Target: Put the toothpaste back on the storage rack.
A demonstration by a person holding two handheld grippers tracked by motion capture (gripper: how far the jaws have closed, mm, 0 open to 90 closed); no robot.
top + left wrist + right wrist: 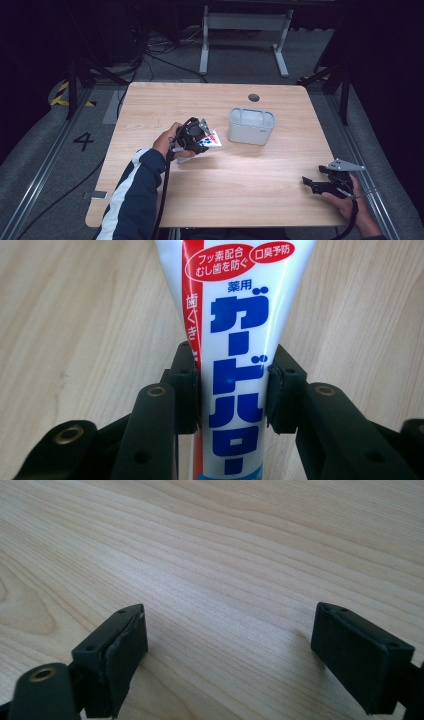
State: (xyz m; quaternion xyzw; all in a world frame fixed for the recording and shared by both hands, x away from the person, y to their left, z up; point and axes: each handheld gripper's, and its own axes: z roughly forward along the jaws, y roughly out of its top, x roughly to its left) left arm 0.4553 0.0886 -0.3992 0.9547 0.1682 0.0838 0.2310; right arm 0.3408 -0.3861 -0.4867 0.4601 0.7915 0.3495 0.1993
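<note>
Now holding the toothpaste tube [235,340] tight between both pads of the left gripper [202,137], lifting it just above the worktop [250,185] a little left of the grey bin [251,126]. Probably carrying it next toward that bin, needing a short move to the right, a raise over the near rim, and only then a release. Meanwhile keeping the right gripper [306,182] wide open and empty, resting low at the worktop's right edge.
</note>
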